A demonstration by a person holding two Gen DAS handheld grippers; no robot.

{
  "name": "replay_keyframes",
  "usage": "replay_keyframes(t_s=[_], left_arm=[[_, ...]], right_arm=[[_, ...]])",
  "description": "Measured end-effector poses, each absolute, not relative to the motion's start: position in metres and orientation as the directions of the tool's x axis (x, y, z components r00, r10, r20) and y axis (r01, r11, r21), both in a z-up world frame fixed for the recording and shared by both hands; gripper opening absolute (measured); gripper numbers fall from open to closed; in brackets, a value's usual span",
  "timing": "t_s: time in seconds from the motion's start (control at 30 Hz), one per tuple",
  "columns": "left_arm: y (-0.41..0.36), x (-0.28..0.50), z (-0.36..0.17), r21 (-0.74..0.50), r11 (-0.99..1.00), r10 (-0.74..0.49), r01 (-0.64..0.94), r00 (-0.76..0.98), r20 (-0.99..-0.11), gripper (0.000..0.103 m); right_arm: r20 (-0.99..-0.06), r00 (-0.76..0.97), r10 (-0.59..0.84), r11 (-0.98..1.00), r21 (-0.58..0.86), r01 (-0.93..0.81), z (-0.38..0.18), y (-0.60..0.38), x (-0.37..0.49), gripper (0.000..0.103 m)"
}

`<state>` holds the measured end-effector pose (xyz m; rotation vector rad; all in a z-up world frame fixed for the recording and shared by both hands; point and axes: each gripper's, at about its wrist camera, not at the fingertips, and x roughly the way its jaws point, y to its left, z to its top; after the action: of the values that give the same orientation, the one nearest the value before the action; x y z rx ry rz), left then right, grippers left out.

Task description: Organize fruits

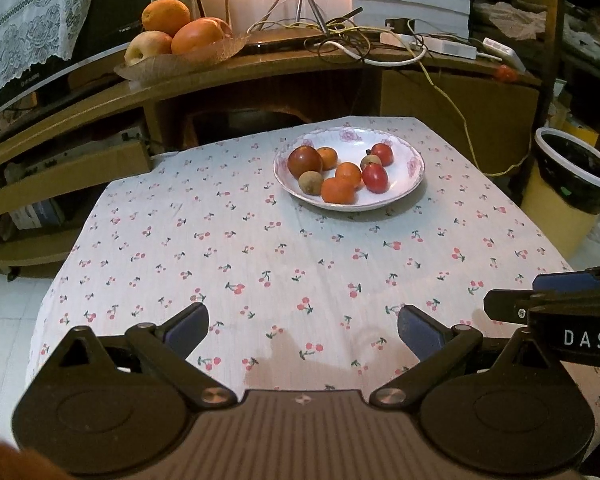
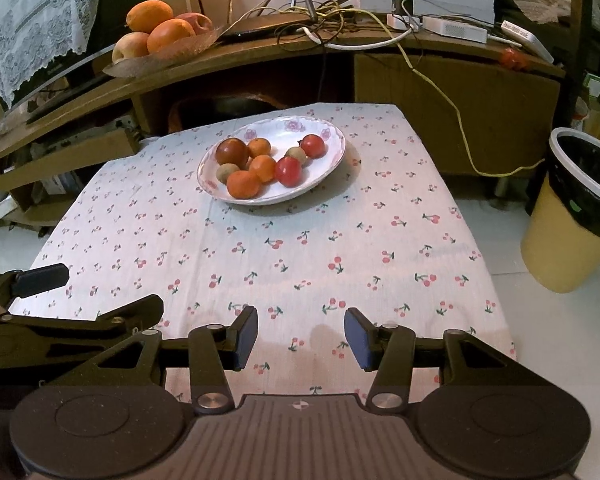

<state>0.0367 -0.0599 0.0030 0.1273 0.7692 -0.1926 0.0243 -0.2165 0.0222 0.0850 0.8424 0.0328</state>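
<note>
The fruits (image 2: pixel 266 162) are seen gathered on the white plate (image 2: pixel 332 160) at upper centre, both the left gripper (image 1: pixel 303 326) and right gripper (image 2: pixel 301 332) spread and empty at the bottom, which fits either sorting ahead or gathering done.

Cotton, china and matt plastic on your fruit table

Your two grippers, the left gripper (image 1: pixel 303 330) and the right gripper (image 2: pixel 301 338), show matt black plastic arms, silvery metal pivot pins and smooth blue fingers (image 2: pixel 247 336); under them you see a thin, faintly ribbed tablecloth (image 1: pixel 260 248) with a cherry print, and on it a glossy white plate (image 1: pixel 414 168) that looks like glazed china, holding shiny red fruit (image 1: pixel 375 178) beside dull, rough-skinned brown fruit (image 1: pixel 311 182); behind, you have a polished wooden shelf (image 2: pixel 260 46), a lace cloth (image 1: pixel 24 20) and a smooth yellow plastic bin (image 2: pixel 556 248) lined with a glossy black bag.
</note>
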Motion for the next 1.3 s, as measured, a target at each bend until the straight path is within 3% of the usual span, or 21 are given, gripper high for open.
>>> replay_keyframes(t_s=[1.3], left_arm=[[-0.048,0.006,-0.002,0.019,0.978,-0.127,0.206,0.672,-0.729,0.103]], right_arm=[[-0.756,0.652,0.057,0.998,0.062,-0.016,0.021,-0.204,-0.003,0.05]])
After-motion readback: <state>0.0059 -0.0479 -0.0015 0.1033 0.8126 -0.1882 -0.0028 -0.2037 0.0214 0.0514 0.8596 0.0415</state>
